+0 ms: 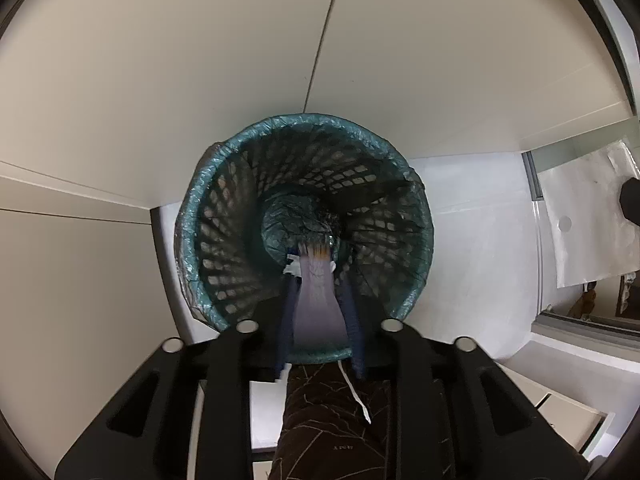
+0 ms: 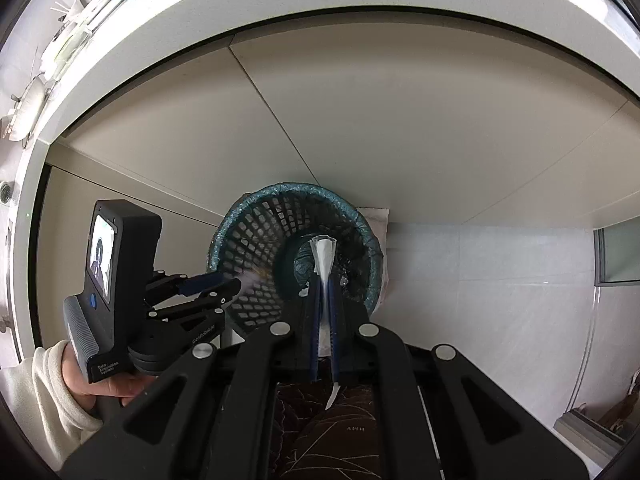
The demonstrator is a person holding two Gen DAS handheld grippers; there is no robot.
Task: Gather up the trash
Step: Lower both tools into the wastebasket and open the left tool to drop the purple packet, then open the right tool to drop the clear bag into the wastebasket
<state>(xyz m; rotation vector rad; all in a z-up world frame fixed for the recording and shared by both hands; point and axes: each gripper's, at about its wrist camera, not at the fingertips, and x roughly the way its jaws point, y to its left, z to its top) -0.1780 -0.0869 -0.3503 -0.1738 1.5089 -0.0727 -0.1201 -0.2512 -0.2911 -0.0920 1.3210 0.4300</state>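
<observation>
A black mesh bin lined with a teal bag stands on the floor against the cupboard. My left gripper points straight down over its mouth. A pale lilac wrapper with an orange end shows as a blurred streak between the parted blue fingers. In the right wrist view the left gripper hangs at the bin's left rim with the blurred wrapper at its tip. My right gripper is over the bin's near rim, shut on a white paper strip.
Beige cupboard doors rise behind the bin under a white counter edge. White floor tiles lie to the right, with a white sheet beyond. A brown patterned trouser leg is below the grippers. A cream sleeve holds the left gripper.
</observation>
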